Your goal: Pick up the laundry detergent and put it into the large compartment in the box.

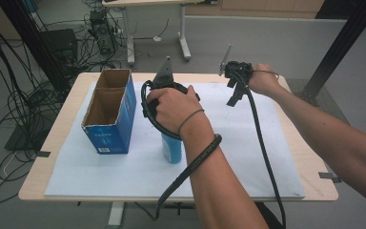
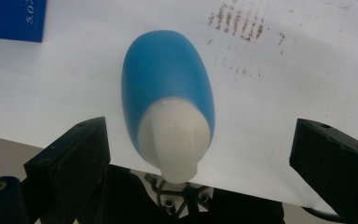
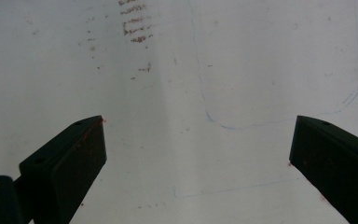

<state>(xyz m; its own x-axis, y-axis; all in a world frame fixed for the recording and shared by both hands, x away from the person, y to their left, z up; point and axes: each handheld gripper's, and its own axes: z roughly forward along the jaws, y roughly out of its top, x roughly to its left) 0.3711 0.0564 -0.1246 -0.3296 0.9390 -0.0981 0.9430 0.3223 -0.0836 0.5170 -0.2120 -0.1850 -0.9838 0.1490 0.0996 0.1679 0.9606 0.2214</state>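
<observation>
L gripper (image 2: pixel 196 154) jaws wide apart, hovering over blue bottle (image 2: pixel 168 93) w/ white cap (image 2: pixel 175 140) — bottle stands on white mat (image 1: pixel 267 157), not gripped. R gripper (image 3: pixel 196 154) also wide, nothing held — far right over mat. Blue box (image 1: pixel 109 112) just left of bottle.

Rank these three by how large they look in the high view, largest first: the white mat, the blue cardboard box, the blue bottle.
1. white mat, covering most of the tabletop.
2. blue cardboard box, open-topped, at the mat's left.
3. blue bottle, partly hidden under the left hand, so its full size is unsure, though it is clearly smallest.
</observation>
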